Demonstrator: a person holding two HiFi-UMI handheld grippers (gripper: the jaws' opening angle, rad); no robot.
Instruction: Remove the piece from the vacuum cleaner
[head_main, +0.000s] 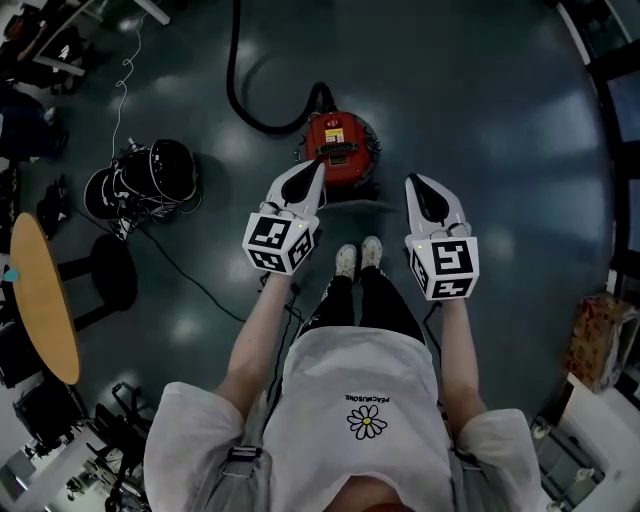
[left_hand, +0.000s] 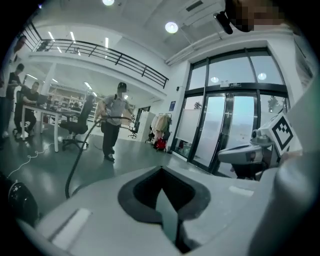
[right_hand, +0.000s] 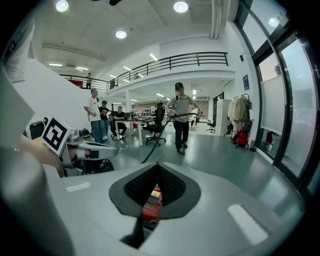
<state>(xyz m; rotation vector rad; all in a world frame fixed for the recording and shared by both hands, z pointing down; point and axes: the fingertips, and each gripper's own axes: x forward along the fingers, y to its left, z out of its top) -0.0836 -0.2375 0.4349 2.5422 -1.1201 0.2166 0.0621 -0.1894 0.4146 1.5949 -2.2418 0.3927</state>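
The red vacuum cleaner (head_main: 340, 148) stands on the dark floor just ahead of the person's shoes (head_main: 358, 258). Its black hose (head_main: 240, 95) curves away up and to the left. My left gripper (head_main: 318, 168) hovers above the cleaner's near left side, shut and holding nothing. My right gripper (head_main: 413, 181) hangs to the cleaner's right, also shut and empty. In the right gripper view, a strip of the red cleaner (right_hand: 152, 200) shows through the slit below the closed tips (right_hand: 157, 165). The left gripper (left_hand: 161, 170) shows only floor in its slit.
A round wooden table (head_main: 40, 300) and a black stool (head_main: 105, 275) stand at the left, with a heap of black gear and cables (head_main: 150, 175) behind them. A patterned box (head_main: 600, 340) sits at the right. A standing person (right_hand: 180, 117) farther off holds the hose (left_hand: 75, 160).
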